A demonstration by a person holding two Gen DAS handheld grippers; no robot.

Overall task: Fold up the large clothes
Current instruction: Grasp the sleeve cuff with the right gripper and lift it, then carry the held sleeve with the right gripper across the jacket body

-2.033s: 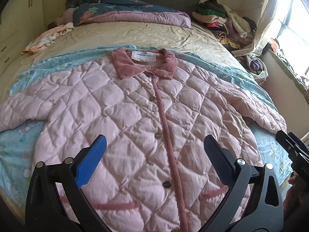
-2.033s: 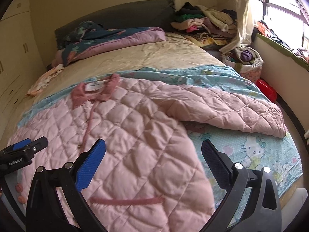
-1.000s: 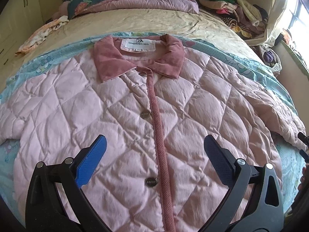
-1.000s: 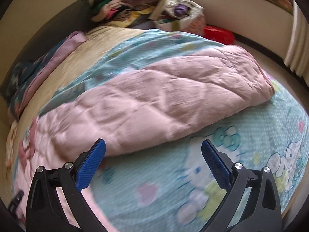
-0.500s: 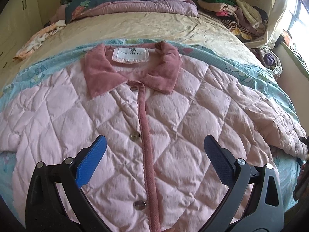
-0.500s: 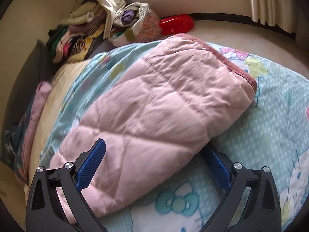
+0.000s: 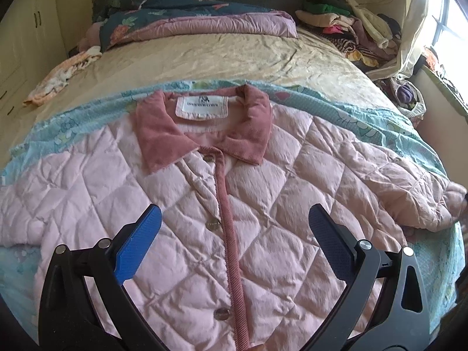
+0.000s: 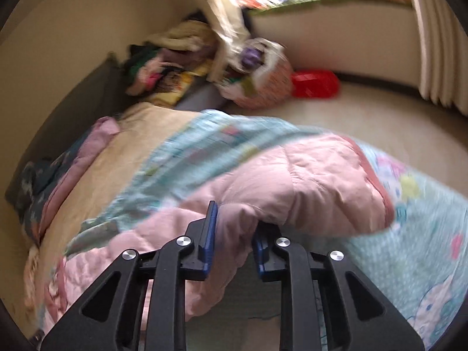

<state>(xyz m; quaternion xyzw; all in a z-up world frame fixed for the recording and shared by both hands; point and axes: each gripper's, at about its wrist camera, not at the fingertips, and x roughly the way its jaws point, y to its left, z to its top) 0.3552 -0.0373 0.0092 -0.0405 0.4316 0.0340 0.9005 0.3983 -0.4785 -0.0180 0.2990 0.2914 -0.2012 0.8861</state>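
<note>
A pink quilted jacket (image 7: 181, 204) with a dusty-rose collar (image 7: 201, 128) lies face up and buttoned on a light blue cartoon blanket (image 7: 380, 128) on the bed. My left gripper (image 7: 234, 242) is open and hovers over the jacket's chest, around the button placket. In the right wrist view my right gripper (image 8: 232, 231) is shut on the jacket's right sleeve (image 8: 307, 193) near the cuff and lifts it off the blanket (image 8: 424, 234). The picture there is blurred.
A beige sheet (image 7: 222, 58), a folded floral quilt (image 7: 187, 20) and a small garment (image 7: 61, 76) lie beyond the jacket. A heap of clothes (image 7: 351, 29) sits at the far right. Beside the bed stand a bag (image 8: 257, 76) and a red object (image 8: 316, 83).
My right gripper closed on the sleeve near its cuff and raised it. My left gripper drifted slightly over the jacket's chest and stayed open.
</note>
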